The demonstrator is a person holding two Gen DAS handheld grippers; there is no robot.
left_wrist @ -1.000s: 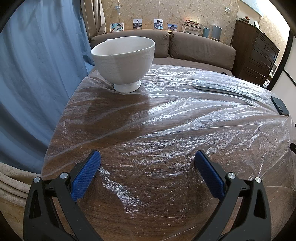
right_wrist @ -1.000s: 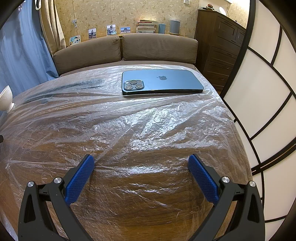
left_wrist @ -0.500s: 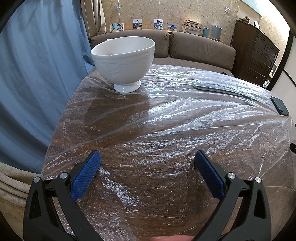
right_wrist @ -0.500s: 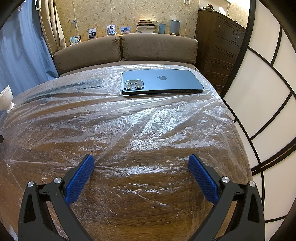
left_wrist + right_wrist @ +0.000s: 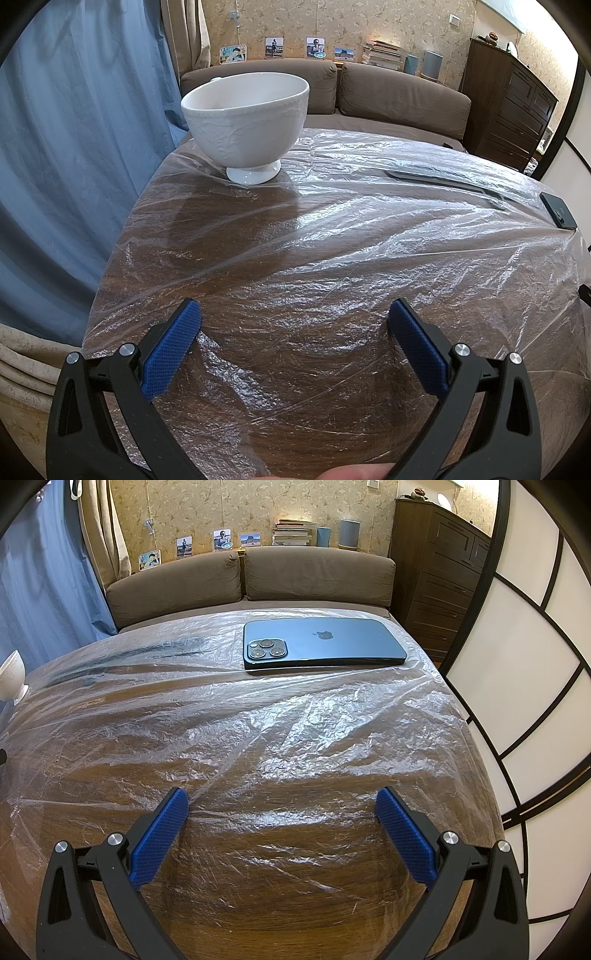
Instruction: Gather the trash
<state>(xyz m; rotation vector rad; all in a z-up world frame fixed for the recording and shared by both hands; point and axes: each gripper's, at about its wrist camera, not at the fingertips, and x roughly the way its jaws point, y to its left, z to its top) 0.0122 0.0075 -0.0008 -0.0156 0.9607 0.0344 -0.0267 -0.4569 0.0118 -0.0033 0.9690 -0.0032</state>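
Both the left gripper (image 5: 293,314) and right gripper (image 5: 280,801) gaped wide, empty, low in frame over the plastic sheet (image 5: 351,236); bowl (image 5: 245,122) upper left, phone (image 5: 321,644) upper centre.

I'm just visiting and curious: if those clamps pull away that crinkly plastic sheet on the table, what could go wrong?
The white bowl stands on the plastic sheet, near the table's far corner; dragging the sheet could tip it or pull it off. The phone also lies on the sheet, so it could slide toward the edge. The sheet is thin and flat, so the open fingers of the left gripper or right gripper might fail to pinch it.
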